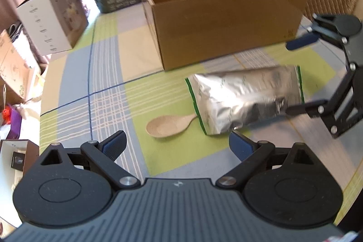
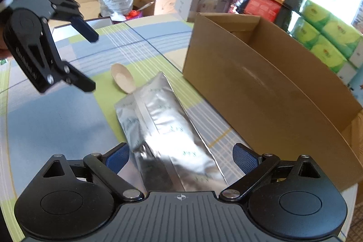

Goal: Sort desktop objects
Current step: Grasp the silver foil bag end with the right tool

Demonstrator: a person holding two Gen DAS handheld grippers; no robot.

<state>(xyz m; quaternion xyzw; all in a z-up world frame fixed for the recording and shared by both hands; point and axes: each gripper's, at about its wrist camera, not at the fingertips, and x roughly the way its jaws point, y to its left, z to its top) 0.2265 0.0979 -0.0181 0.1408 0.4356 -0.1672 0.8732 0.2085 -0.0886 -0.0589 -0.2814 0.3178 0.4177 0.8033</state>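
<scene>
Wide-open right gripper (image 2: 180,157) straddles the foil pouch (image 2: 163,128) (ungripped); left gripper (image 1: 177,146) gapes empty near the spoon (image 1: 169,126).

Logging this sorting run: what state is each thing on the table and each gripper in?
Cardboard box: open-topped, upright; no contents visible.
Silver pouch: sealed, lying flat, between the right jaws.
Spoon: lying bowl-up, handle under the pouch.
Left gripper: jaws open, empty.
Right gripper: jaws open around the pouch.
</scene>
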